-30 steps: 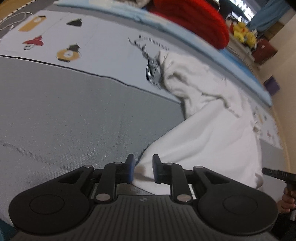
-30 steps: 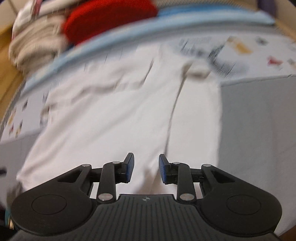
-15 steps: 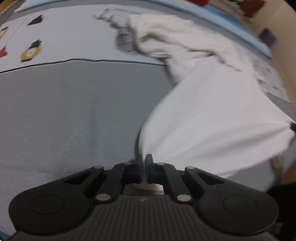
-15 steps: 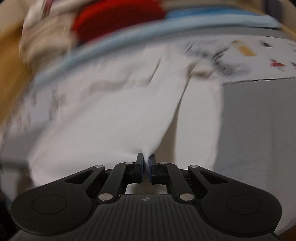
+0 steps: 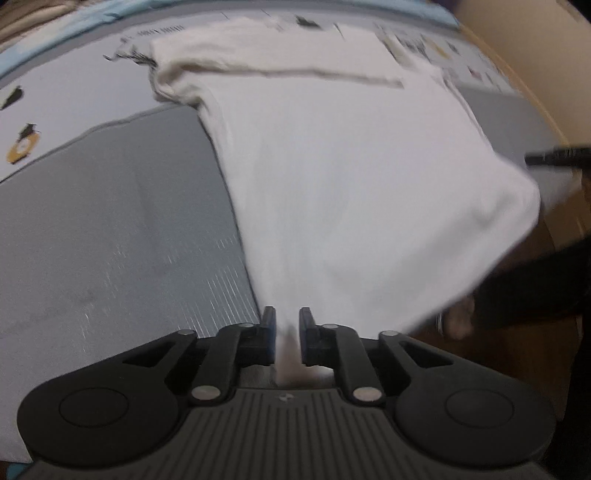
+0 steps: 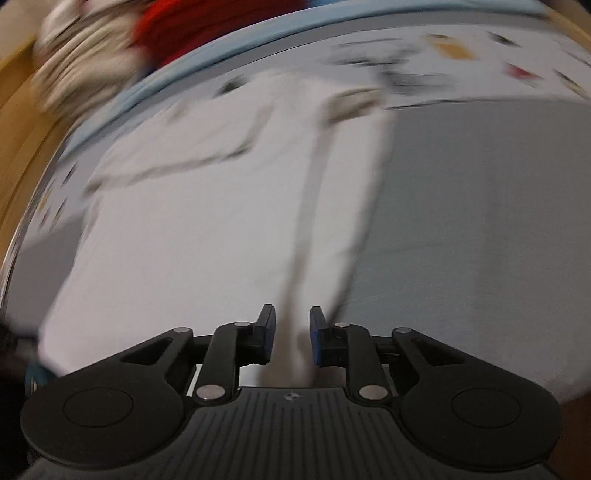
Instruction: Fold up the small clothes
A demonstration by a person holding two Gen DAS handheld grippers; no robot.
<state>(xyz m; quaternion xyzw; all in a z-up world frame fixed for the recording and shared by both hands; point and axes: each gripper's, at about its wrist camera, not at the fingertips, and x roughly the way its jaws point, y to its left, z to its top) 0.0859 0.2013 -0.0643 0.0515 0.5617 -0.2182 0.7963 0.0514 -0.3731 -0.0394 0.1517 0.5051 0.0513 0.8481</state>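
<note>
- Your left gripper (image 5: 287,334) has its two fingers (image 5: 268,332) a little way apart, with a gap between them
- A thin bit of the white shirt (image 5: 343,177) runs down through that gap, but the fingers are not pressing on it
- Your right gripper (image 6: 291,334) has its fingers (image 6: 266,332) a bit apart too
- A fold of the white shirt (image 6: 207,236) sits in that gap, and the fingers do not squeeze it
- The shirt spreads out in front of both grippers on the grey mat (image 5: 110,229)
- The far end of the shirt lies on the pale part of the mat with little pictures (image 5: 22,147) on it
- In the left view the near right corner of the shirt hangs past the mat edge
- The tip of your right gripper (image 5: 557,157) shows dark at the right side of the left view, just past the shirt's edge
- Far off in the right view you see a red thing (image 6: 184,26) and a pale heap (image 6: 85,70), both blurry
- A light blue strip (image 6: 258,48) runs along the far side of the mat
</note>
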